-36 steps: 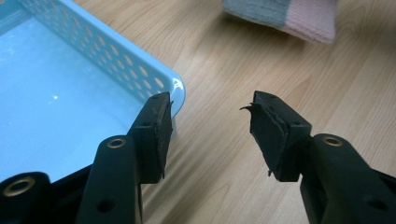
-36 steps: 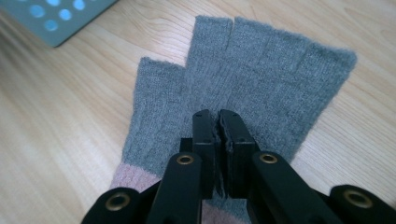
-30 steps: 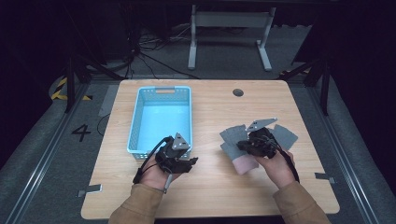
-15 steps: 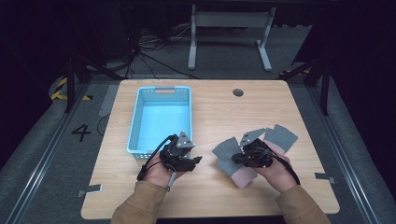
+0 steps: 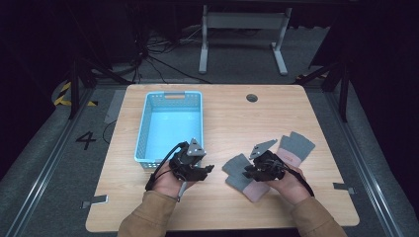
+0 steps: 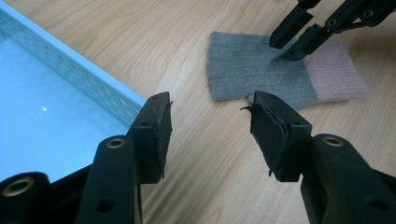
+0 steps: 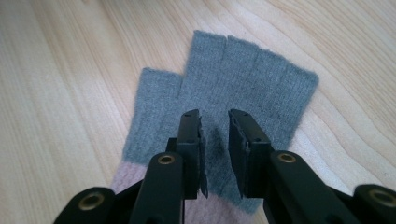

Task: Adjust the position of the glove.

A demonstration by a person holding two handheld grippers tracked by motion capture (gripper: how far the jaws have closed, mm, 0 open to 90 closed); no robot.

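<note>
- Lying flat on the counter (image 5: pixel 316 118), the near glove (image 7: pixel 224 116) is a thin grey knit with a pink cuff, soft and light; a second glove (image 5: pixel 295 147) lies just beyond it.
- The right tool (image 7: pixel 215 154) stands over its palm, its jaws narrowly apart after just opening, the knit beneath them, nothing pinched.
- Pinching a fold of palm or cuff should hold; it will droop.
- The left tool (image 6: pixel 210 135) hovers half-open and empty beside the blue basket (image 5: pixel 143 133).

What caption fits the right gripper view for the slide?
Right gripper, jaws just opening, tips resting on a grey fingerless glove lying flat on the wooden table.
</note>
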